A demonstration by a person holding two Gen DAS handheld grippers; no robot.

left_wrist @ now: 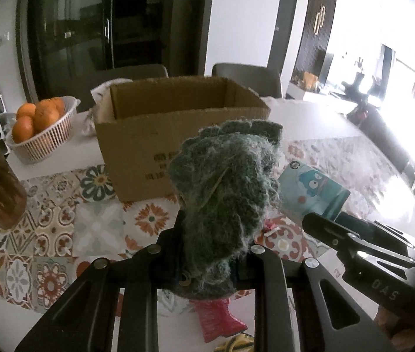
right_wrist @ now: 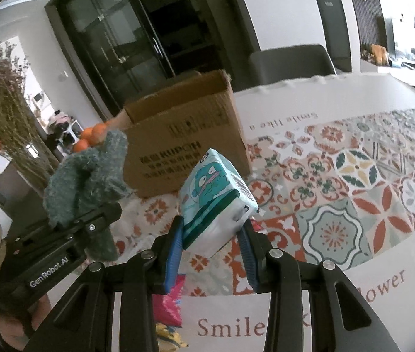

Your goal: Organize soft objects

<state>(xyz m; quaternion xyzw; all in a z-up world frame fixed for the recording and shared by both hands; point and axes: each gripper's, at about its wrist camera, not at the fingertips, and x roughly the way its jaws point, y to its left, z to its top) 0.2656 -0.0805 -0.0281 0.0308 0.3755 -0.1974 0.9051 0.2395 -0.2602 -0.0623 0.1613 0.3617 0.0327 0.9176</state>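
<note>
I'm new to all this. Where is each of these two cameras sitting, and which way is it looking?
Left wrist view: sits on the left gripper, looking forward and down along its fingers, shut on a green fuzzy glove; the right gripper shows at right.
Right wrist view: sits on the right gripper, looking along its blue pads, which clamp a tissue pack; the left gripper shows at left.
Both share the cardboard box, the oranges and the patterned tablecloth.

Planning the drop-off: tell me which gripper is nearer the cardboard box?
Left. The left gripper, holding the green glove, sits just before the cardboard box; the right gripper is further off to its side.
</note>
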